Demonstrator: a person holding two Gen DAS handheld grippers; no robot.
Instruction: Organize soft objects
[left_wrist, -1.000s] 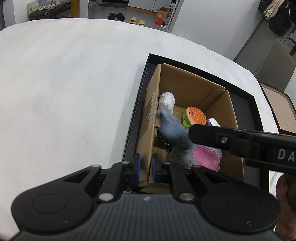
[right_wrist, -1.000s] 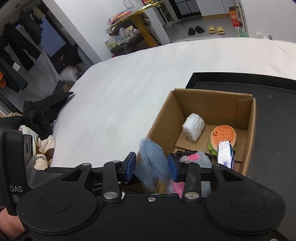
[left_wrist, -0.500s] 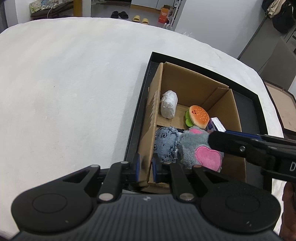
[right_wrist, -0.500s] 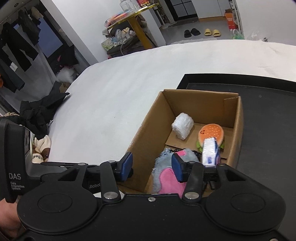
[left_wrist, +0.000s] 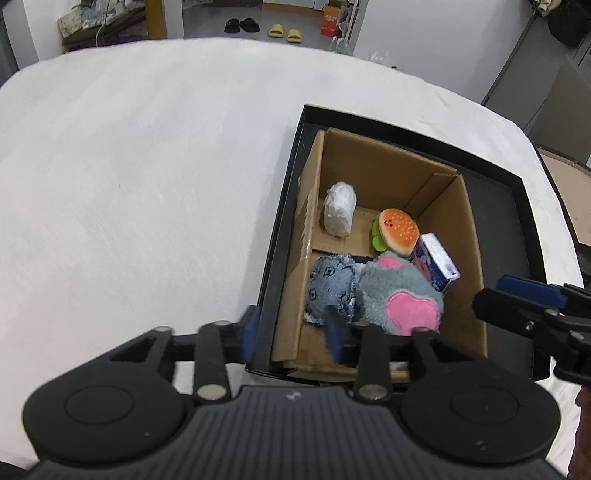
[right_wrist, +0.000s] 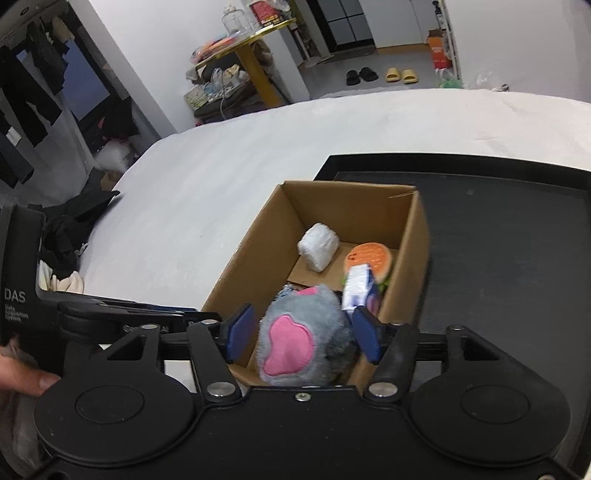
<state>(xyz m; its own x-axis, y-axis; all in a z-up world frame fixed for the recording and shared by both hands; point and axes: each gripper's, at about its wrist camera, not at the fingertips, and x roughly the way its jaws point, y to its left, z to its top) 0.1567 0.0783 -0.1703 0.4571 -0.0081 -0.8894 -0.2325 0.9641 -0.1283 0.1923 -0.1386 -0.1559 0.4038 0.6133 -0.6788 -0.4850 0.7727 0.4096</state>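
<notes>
**Box** (left_wrist: 373, 173): cardboard, open-topped, seated in a black tray (left_wrist: 517, 192) on a white table (left_wrist: 147, 166). All positions below are given from the box.

**Contents**
- White pack (left_wrist: 340, 214): far part of the box floor, against the left wall.
- Burger toy (left_wrist: 397, 230): far part, toward the right wall.
- Tissue pack (left_wrist: 436, 262): just beside the burger toy, leaning, near the right wall.
- Denim pouch (left_wrist: 332, 288): near-left corner; its long axis is judged to run from near wall to far wall.
- Grey plush (left_wrist: 402, 295): pink heart patch uppermost, near part of the box, touching the denim pouch on its right.

**Left gripper** (left_wrist: 291, 332): jaws apart, just opened. The near-left wall of the box stands between the pads, and no pad is seen pressing on it. One pad is outside the box over the tray rim, the other inside, just short of the denim pouch.

**Right gripper** (right_wrist: 303, 332): jaws apart, just opened, nothing clamped. It is held above the near wall; the grey plush is seen between the pads but lies free below them.

**Deciding relation**: no soft object is seen outside the box. Both grippers sit at the near wall, the left nearer the denim pouch, the right nearer the grey plush. Withdrawal is judged the likely next move.
</notes>
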